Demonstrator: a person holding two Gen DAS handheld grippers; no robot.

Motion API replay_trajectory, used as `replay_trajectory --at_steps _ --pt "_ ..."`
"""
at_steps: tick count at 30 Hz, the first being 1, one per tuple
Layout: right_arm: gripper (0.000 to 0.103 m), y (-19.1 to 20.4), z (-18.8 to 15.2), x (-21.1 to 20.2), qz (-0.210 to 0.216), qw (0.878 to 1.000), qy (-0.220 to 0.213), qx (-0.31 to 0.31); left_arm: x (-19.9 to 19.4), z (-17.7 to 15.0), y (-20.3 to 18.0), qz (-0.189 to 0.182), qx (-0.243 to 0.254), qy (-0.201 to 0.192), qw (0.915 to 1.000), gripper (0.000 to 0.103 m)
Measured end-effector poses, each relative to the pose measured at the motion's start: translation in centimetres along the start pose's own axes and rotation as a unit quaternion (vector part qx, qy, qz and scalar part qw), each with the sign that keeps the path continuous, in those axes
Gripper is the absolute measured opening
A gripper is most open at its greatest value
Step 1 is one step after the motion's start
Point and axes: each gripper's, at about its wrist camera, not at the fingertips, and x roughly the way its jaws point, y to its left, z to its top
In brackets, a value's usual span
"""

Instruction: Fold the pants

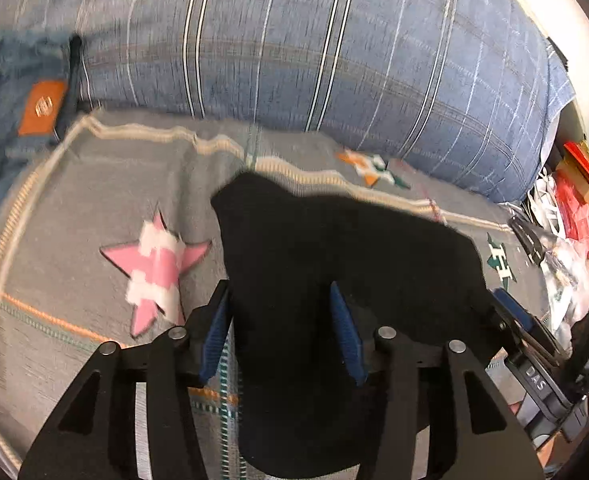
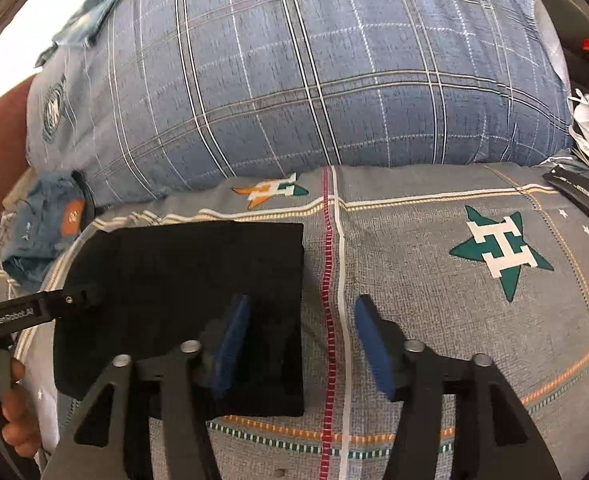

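Two grippers are open over the grey bedsheet [image 2: 434, 288]. The black pants [image 2: 182, 304] lie folded flat on it, in front of the blue checked pillow [image 2: 314, 72]. The left gripper [image 1: 284, 332] stands over the pants; the right gripper [image 2: 304, 344] straddles their right edge.

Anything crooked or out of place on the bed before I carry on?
The black pants lie in a neat rectangle in the right wrist view, nothing spilled. The only stray is crumpled jeans wedged beside the plaid pillow. Both grippers are open.
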Motion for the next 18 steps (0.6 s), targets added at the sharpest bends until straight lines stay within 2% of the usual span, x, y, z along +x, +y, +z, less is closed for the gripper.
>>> replay_trajectory --at_steps 1,2,3,4,5,9,11,14,18 --pt "0.075 0.0 0.1 -0.5 -0.008 1.0 -0.008 -0.001 -0.7 0.1 -0.2 0.01 0.006 -0.02 0.9997 0.049" --pt "0.09 0.1 0.2 -1.1 -0.022 1.0 -0.019 -0.004 -1.5 0.1 -0.5 0.026 0.013 -0.043 0.9986 0.055" --pt "0.095 0.2 0.2 -1.7 -0.036 0.999 -0.032 -0.006 -2.4 -0.2 -0.7 0.044 0.023 -0.068 0.9965 0.06" --pt "0.103 0.3 0.1 -2.5 -0.051 0.997 -0.048 -0.01 -3.0 -0.4 -0.8 0.055 0.029 -0.086 0.9943 0.071" --pt "0.103 0.7 -0.1 -3.4 -0.059 0.996 -0.067 -0.019 -3.7 -0.8 -1.0 0.073 0.036 -0.111 0.9905 0.075" --pt "0.103 1.4 -0.8 -5.5 -0.074 0.993 -0.079 -0.042 -4.8 -2.0 -1.1 0.121 0.038 -0.161 0.9788 0.076" --pt "0.103 1.5 -1.8 -6.3 -0.073 0.993 -0.079 -0.046 -4.7 -2.5 -1.4 0.133 0.04 -0.157 0.9777 0.076" --pt "0.103 1.7 -2.9 -6.8 -0.08 0.993 -0.062 -0.054 -4.6 -2.9 -1.6 0.145 0.04 -0.13 0.98 0.076" --pt "0.103 1.9 -4.9 -7.4 -0.094 0.992 -0.055 -0.069 -5.7 -4.7 -1.5 0.152 0.036 -0.126 0.9797 0.076"
